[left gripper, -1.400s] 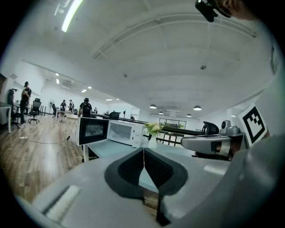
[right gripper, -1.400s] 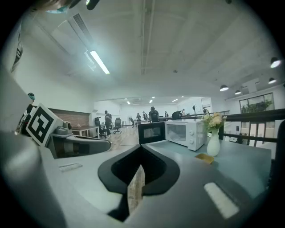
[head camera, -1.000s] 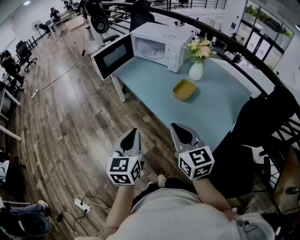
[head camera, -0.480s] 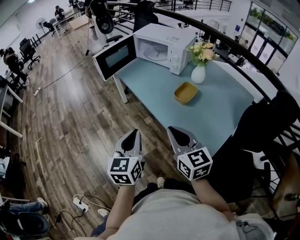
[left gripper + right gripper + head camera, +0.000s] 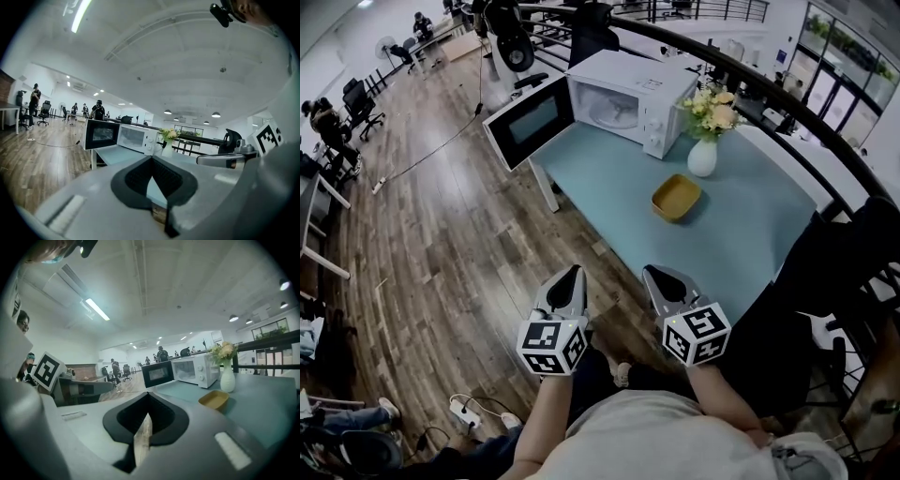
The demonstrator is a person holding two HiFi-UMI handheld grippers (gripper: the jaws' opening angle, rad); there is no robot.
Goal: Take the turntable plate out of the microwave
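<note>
Turntable plate: pale disc lying inside the open cavity of the microwave, not taken out.
Microwave: white, at the far corner of the table. Its door is swung wide and hangs past the table edge over the wooden floor.
Vase: white, upright, just beside the microwave's control side, holding yellow and white flowers.
Dish: yellow, shallow, on the table nearer the person than the vase and apart from it.
Left gripper: held low over the floor, well short of the microwave. Fingers together with nothing between them.
Right gripper: alongside the left, near the table's front edge. Fingers together with nothing between them.
Chair: black, at the table's right side.
Power strip: white, on the floor near the person's feet.
</note>
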